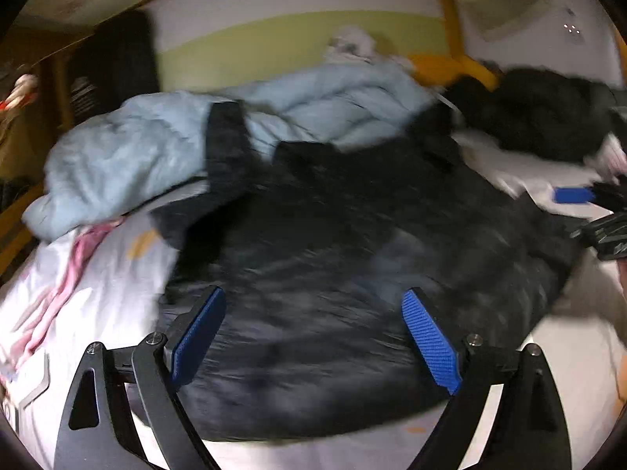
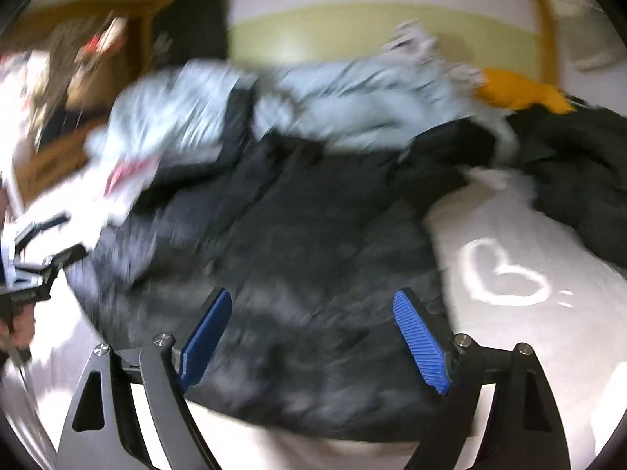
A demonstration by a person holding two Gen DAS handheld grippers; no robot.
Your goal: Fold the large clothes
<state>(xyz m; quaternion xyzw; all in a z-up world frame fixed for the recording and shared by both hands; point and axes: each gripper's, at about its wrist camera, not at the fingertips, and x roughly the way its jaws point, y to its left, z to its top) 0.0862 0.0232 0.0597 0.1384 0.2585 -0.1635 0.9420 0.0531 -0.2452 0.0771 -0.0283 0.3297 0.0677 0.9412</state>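
A large black padded jacket (image 1: 333,274) lies spread on the white bed sheet (image 1: 117,274), filling the middle of both views (image 2: 294,274). My left gripper (image 1: 313,337) hovers above its near edge with blue pads wide apart and nothing between them. My right gripper (image 2: 311,337) is likewise open over the jacket, holding nothing. In the left wrist view the right gripper (image 1: 588,203) shows at the right edge. In the right wrist view the left gripper (image 2: 35,250) shows at the left edge. Both pictures are blurred by motion.
A pale blue puffy coat (image 1: 176,149) lies behind the jacket, with another dark garment (image 1: 548,117) at the back right and an orange item (image 2: 521,90) near the headboard. A pink cloth (image 1: 78,266) lies at the left. The sheet has a heart print (image 2: 505,274).
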